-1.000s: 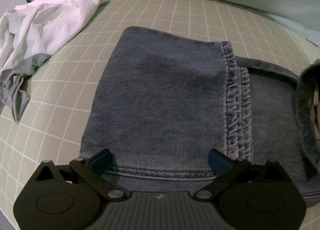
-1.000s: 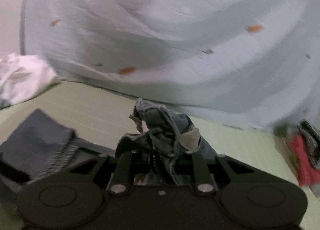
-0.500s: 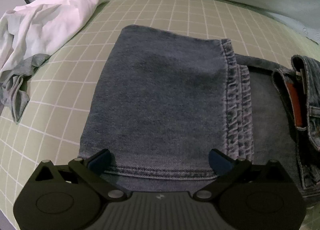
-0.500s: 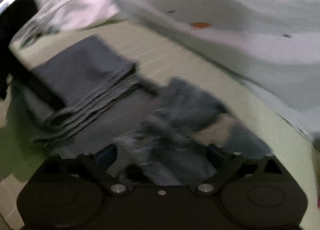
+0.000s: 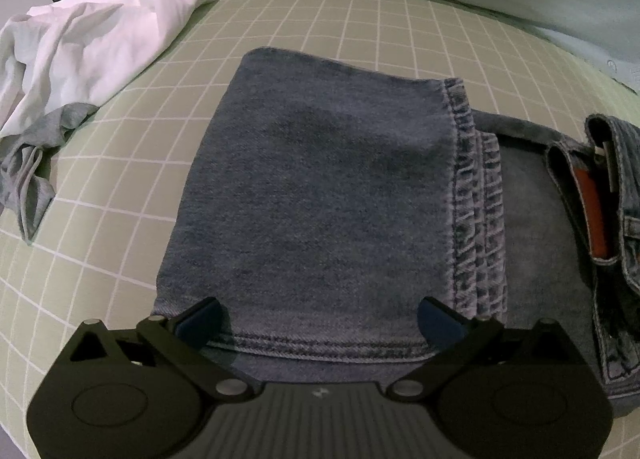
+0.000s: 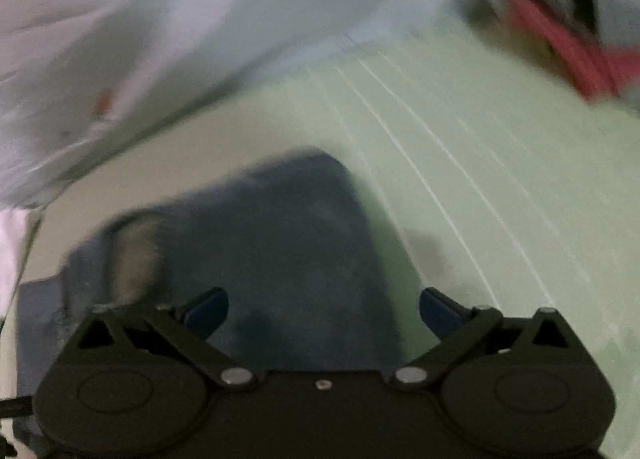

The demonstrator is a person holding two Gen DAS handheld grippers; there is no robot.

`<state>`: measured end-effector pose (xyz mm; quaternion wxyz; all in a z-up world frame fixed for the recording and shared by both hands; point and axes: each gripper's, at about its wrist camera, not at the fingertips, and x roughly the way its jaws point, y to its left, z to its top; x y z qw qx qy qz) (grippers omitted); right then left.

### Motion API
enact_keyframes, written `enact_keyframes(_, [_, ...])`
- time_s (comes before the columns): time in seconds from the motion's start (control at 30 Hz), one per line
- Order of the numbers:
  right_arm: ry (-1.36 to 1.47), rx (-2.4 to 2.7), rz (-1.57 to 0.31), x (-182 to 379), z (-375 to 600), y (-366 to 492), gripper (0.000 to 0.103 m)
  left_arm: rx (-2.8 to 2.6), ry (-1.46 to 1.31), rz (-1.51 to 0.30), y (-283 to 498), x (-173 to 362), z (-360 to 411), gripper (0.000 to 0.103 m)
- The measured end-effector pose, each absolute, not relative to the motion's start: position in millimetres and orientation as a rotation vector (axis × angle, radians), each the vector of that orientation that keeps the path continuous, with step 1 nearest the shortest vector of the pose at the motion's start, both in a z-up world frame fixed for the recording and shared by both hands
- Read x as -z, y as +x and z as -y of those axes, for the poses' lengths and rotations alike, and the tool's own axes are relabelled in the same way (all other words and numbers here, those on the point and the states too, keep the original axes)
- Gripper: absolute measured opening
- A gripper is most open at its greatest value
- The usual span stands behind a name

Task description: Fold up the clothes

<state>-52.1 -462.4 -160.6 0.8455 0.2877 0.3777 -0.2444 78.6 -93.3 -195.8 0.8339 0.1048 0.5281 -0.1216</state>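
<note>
The left tool hangs with jaws spread wide over the folded jeans, gripping nothing. The right tool has just been opening, nothing between its jaws. The jeans lie mid-bed on the green checked sheet; white clothes sit at its far-left corner.

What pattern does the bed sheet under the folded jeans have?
Pale green sheet with a white grid of thin lines, clearest in the left wrist view.

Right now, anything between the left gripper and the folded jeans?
Nothing visible. The left gripper hangs open directly over the jeans, their near hem between its fingers. The white garment lies off to the left, apart.
</note>
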Motion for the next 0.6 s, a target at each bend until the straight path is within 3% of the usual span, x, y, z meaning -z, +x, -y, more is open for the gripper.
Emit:
enact_keyframes(0.13, [0.725, 0.494, -0.757, 176, 473, -61, 0.103, 0.256, 0.218, -1.119, 79, 196, 94, 0.103])
enact_keyframes(0.2, [0.737, 0.447, -0.756, 175, 474, -58, 0.093, 0.255, 0.216, -1.119, 79, 196, 94, 0.103])
enact_keyframes(0.23, [0.743, 0.423, -0.756, 175, 474, -56, 0.073, 0.255, 0.216, -1.119, 79, 196, 95, 0.103])
enact_keyframes(0.3, [0.746, 0.39, -0.751, 172, 474, -54, 0.052, 0.255, 0.215, -1.12, 80, 196, 95, 0.103])
enact_keyframes(0.33, [0.736, 0.393, -0.744, 168, 473, -54, 0.033, 0.255, 0.215, -1.12, 80, 196, 95, 0.103])
enact_keyframes(0.37, [0.713, 0.394, -0.737, 163, 471, -53, 0.021, 0.255, 0.215, -1.119, 80, 196, 95, 0.103])
enact_keyframes(0.43, [0.657, 0.373, -0.711, 147, 463, -49, 0.016, 0.257, 0.214, -1.118, 80, 196, 94, 0.103])
enact_keyframes(0.6, [0.516, 0.233, -0.617, 95, 431, -28, 0.014, 0.261, 0.211, -1.115, 80, 197, 93, 0.103])
